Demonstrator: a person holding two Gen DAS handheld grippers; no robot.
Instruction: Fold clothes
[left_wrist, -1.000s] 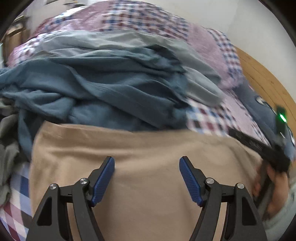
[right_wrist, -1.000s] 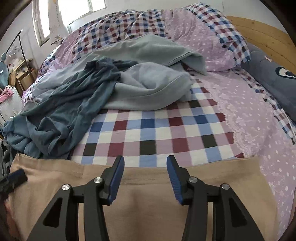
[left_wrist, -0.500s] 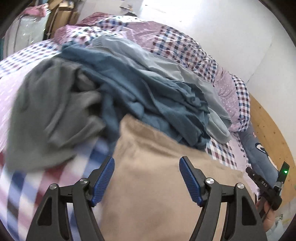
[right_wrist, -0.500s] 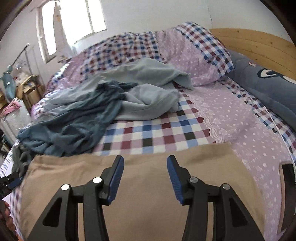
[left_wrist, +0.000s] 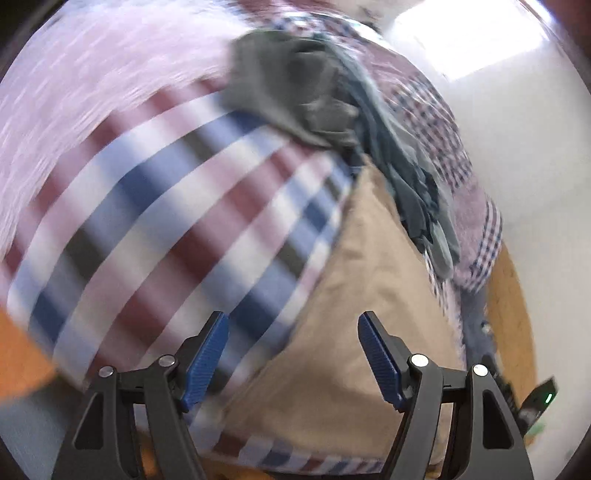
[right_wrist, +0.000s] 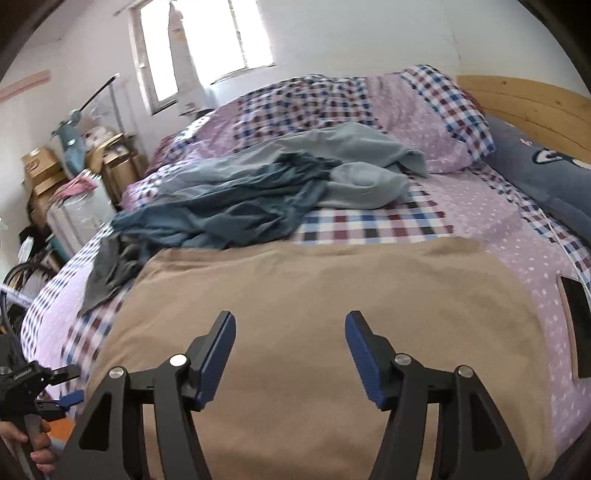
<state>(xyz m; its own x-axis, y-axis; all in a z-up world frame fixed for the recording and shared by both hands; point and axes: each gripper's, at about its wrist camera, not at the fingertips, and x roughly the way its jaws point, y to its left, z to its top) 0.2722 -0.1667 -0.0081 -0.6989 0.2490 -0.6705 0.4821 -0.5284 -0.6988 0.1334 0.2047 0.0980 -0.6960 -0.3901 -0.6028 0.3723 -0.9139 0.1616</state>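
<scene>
- The right gripper (right_wrist: 290, 352) hangs over the near half of the tan garment (right_wrist: 325, 314), its blue fingers (right_wrist: 218, 356) spread wide and pinching nothing.
- The left gripper (left_wrist: 293, 356) has its blue pads (left_wrist: 380, 360) spread just as wide and empty; it sits at the tan garment's (left_wrist: 354, 332) left edge, aimed partly at the checked bedcover (left_wrist: 166, 221). That view is smeared, so fine detail there cannot be read.
- The tan garment lies spread flat and fairly smooth on the bedcover (right_wrist: 376, 225), nearest the person. Whether it is one layer or already doubled over cannot be told, so the scene fits both a garment laid out for a fold and one resting between folds.
- In my judgement the step in hand is work on this tan piece. Any grasp calls for closing on an edge or corner, since cloth lying flat gives the fingers little to bite.
- A dark phone-like slab (right_wrist: 578, 328) lies just right of the tan garment.
- Beyond its far left corner lies a crumpled dark grey garment (right_wrist: 107, 273), and past its far edge a heap of a blue garment (right_wrist: 229, 214) and a pale grey-green garment (right_wrist: 354, 177), all rumpled.
</scene>
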